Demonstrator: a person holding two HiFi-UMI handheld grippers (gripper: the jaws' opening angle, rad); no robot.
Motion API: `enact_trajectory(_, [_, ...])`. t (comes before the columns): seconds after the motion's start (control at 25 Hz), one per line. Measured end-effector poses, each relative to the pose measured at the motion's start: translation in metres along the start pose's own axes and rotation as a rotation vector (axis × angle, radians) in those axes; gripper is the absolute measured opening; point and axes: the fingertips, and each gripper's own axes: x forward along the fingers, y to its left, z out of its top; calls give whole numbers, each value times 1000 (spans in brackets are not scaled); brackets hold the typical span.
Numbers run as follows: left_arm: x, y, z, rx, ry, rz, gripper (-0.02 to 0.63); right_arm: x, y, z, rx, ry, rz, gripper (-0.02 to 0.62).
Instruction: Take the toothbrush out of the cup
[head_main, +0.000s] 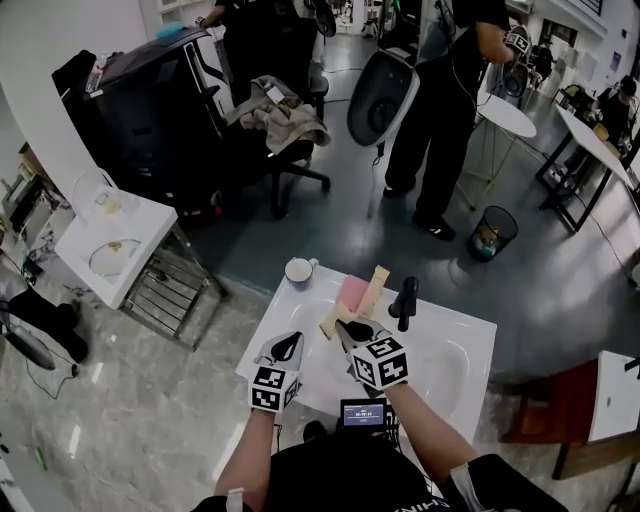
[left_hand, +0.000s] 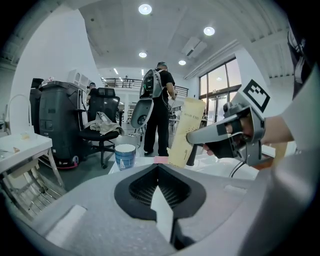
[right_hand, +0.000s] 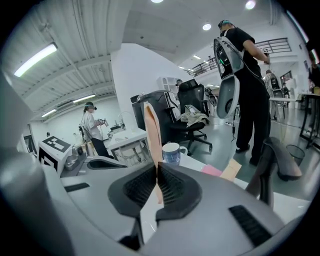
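The right gripper (right_hand: 157, 167) pinches one flat tan carton (right_hand: 152, 131), apparently the packed toothbrush, held upright and clear of the cup (head_main: 298, 270) at upper left of the white table (head_main: 450, 350). The left gripper (left_hand: 158, 169) is pressed together on nothing.

There are two grippers, one cup and two tan cartons; the second carton (head_main: 376, 286) lies beside one pink pad (head_main: 352, 292). The right gripper view sees the held carton edge-on, while the left gripper view shows its printed broad face.
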Motion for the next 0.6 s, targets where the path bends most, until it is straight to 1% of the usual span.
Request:
enact_trajectory(0.24, [-6,5,0,5,-6,33,9,1,7,-3,-4,8,9,17])
enact_trajectory(0.4, [-7,5,1,-4,-13,33,9,0,8,-5,1,9,11,17])
enact_trajectory(0.6, [-8,4,-2,2,-1,32,9,1,10,-6,4,11,13,17])
